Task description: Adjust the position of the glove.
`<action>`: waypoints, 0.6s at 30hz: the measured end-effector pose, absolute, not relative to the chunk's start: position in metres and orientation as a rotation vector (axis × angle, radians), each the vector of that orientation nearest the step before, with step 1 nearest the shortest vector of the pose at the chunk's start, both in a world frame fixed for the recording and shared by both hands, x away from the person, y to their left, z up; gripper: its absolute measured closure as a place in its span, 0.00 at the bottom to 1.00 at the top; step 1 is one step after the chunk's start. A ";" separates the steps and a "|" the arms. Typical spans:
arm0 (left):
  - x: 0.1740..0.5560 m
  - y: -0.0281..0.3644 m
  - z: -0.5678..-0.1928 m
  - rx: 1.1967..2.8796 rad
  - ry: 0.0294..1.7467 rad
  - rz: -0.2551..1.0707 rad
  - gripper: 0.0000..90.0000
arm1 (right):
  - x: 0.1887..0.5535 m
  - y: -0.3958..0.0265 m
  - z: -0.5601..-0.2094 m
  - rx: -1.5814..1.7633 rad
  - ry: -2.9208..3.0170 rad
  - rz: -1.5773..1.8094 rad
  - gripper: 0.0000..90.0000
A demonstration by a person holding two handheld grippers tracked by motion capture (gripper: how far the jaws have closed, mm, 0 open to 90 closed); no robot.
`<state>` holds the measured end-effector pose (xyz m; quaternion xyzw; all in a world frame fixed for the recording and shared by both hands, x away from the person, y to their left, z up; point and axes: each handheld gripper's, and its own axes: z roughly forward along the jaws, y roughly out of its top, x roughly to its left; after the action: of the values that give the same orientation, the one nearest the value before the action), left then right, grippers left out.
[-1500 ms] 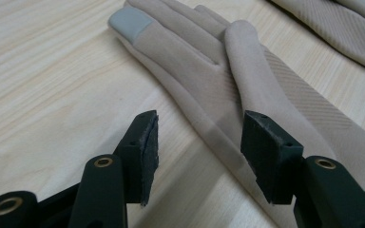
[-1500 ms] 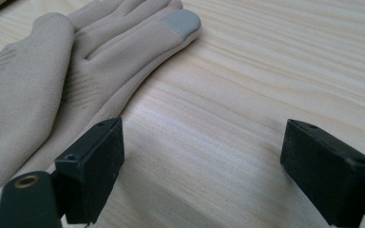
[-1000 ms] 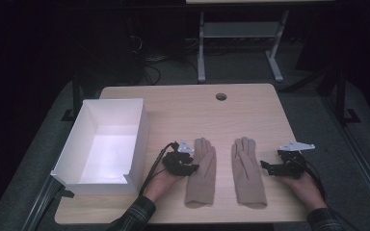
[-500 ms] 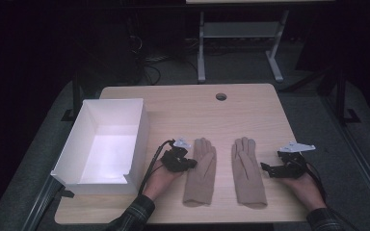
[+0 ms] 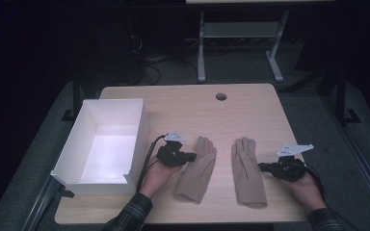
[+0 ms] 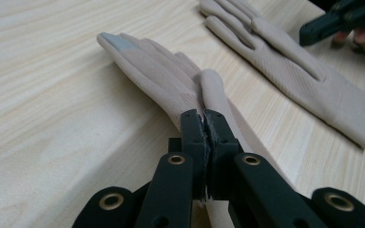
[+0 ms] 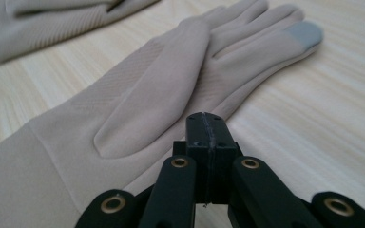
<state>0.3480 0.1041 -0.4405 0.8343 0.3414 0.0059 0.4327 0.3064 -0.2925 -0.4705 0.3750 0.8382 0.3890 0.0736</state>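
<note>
Two beige gloves lie flat, side by side, on the wooden table (image 5: 183, 106). My left gripper (image 5: 191, 157) (image 6: 204, 116) is shut at the thumb base of the left glove (image 5: 197, 168) (image 6: 157, 76), with a thin fold of fabric apparently pinched between the tips. My right gripper (image 5: 261, 166) (image 7: 206, 118) has just been closing its jaws and is shut at the outer edge of the right glove (image 5: 245, 173) (image 7: 171, 80). I see no fabric between its tips. The left gripper view also shows the right glove (image 6: 290, 61) and the right gripper (image 6: 309, 33) beyond it.
A white open box (image 5: 72, 159) stands at the table's left, close beside my left hand. A round cable hole (image 5: 221, 96) sits near the far edge. Dark floor, cables and a metal frame (image 5: 201, 48) lie beyond the table.
The right gripper's jaws have come together at the right glove's edge. The left gripper's jaws closed on the left glove. Both hands and both gloves stayed where they were.
</note>
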 end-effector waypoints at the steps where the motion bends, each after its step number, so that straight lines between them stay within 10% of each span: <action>1: 0.349 0.105 -0.440 2.075 0.850 0.018 0.98 | 0.307 -0.292 -0.472 1.105 2.519 1.171 1.00; 18: 0.354 0.111 -0.429 1.996 0.870 0.036 0.98 | 0.316 -0.261 -0.471 1.051 2.573 1.171 1.00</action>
<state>0.3541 0.1106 -0.4293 0.8122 0.3539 0.0147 0.4635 0.3162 -0.2610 -0.4707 0.3479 0.8514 0.3874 0.0629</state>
